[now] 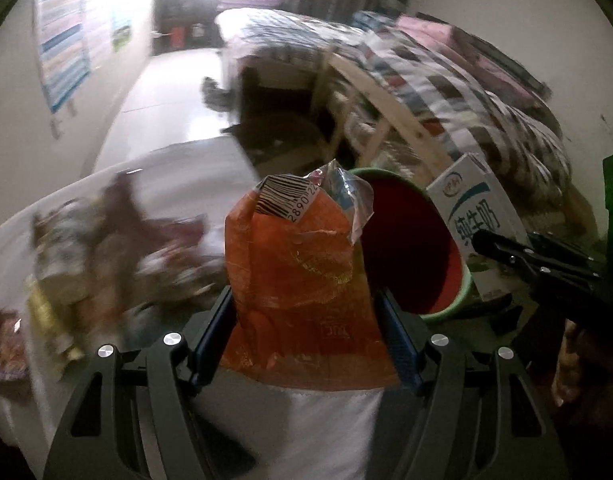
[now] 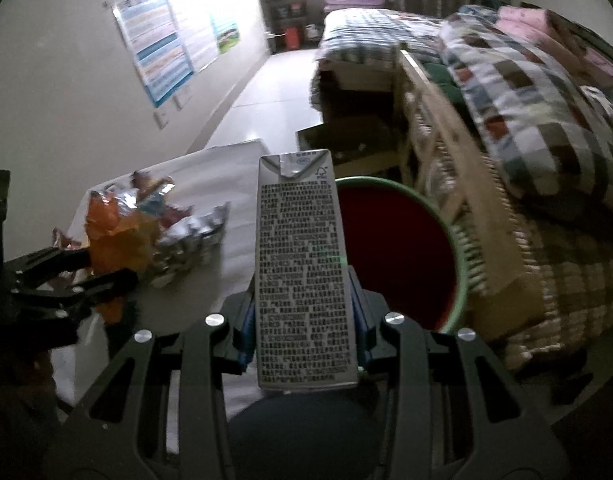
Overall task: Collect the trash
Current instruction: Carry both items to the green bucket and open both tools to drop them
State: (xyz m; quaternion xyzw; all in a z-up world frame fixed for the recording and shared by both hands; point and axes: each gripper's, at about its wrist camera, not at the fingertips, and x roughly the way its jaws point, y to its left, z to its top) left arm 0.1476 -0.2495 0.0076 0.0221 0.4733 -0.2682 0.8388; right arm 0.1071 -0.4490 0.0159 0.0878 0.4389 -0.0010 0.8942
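Note:
In the left wrist view my left gripper [image 1: 304, 300] is shut on an orange snack bag [image 1: 294, 264] with a barcode at its top. The bag hangs just left of a bin [image 1: 410, 256] that is red inside with a green rim. My right gripper [image 2: 302, 292] is shut on a grey and white milk carton [image 2: 302, 264], upright beside the bin [image 2: 462, 280]. Each view also shows the other hand. The right gripper [image 1: 498, 244] holds the carton [image 1: 478, 212] over the bin's right side. The left gripper [image 2: 106, 268] holds the orange bag [image 2: 114, 232].
A white table [image 1: 210, 164] on the left bears a pile of foil wrappers [image 1: 86, 248], also seen as wrappers [image 2: 186, 236]. A bed with a checked quilt [image 2: 526, 112] and a wooden frame [image 2: 438, 120] stand right of the bin. Posters [image 2: 158, 40] hang on the left wall.

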